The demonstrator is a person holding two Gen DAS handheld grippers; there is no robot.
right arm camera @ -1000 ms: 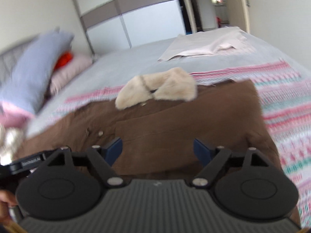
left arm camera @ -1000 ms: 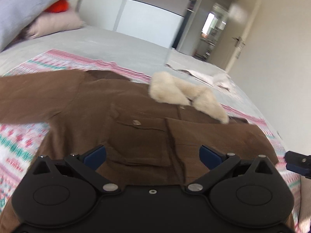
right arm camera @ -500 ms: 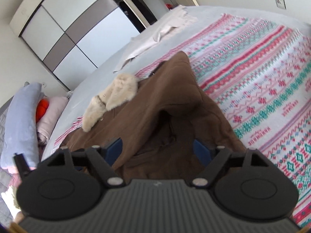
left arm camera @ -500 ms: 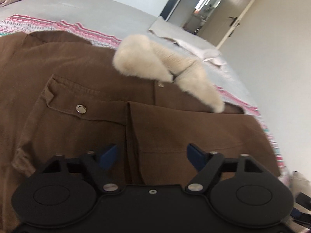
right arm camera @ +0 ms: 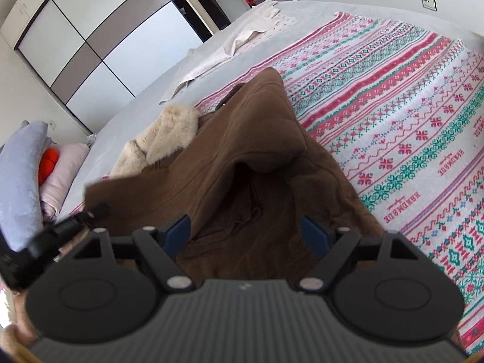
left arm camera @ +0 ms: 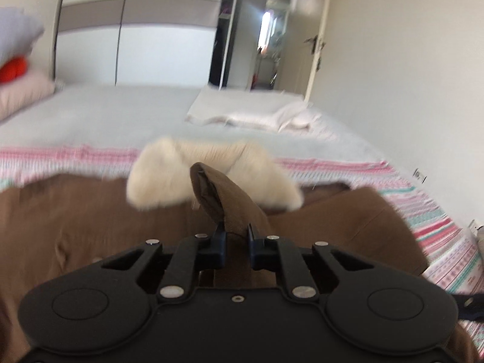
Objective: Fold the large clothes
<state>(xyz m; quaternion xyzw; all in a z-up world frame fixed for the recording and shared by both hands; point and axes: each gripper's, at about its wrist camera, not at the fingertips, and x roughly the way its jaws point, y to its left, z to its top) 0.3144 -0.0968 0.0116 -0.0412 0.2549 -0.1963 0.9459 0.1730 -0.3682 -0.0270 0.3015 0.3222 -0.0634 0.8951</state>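
Pinching a raised fold of the brown jacket [left arm camera: 90,211], the left hand-held gripper [left arm camera: 236,236] has just been closing its jaws, and the fabric stands up between the pads as a narrow brown ridge in front of the cream fur collar [left arm camera: 163,178]. The left wrist view is blurred. The right hand-held gripper [right arm camera: 248,233] has its jaws spread wide, one blue pad on each side of a rumpled, hollowed section of the jacket; neither pad presses on the cloth. The jacket lies on a patterned blanket [right arm camera: 408,121] with pink, red and green bands, spread across the bed [left arm camera: 121,112]. Its folded right part is bunched upward, the collar at its far end. A pale cloth [right arm camera: 242,39] lies farther back on the grey bedcover, well apart from the jacket. Pillows [right arm camera: 21,175] are stacked at the left, before a wardrobe [right arm camera: 99,45].
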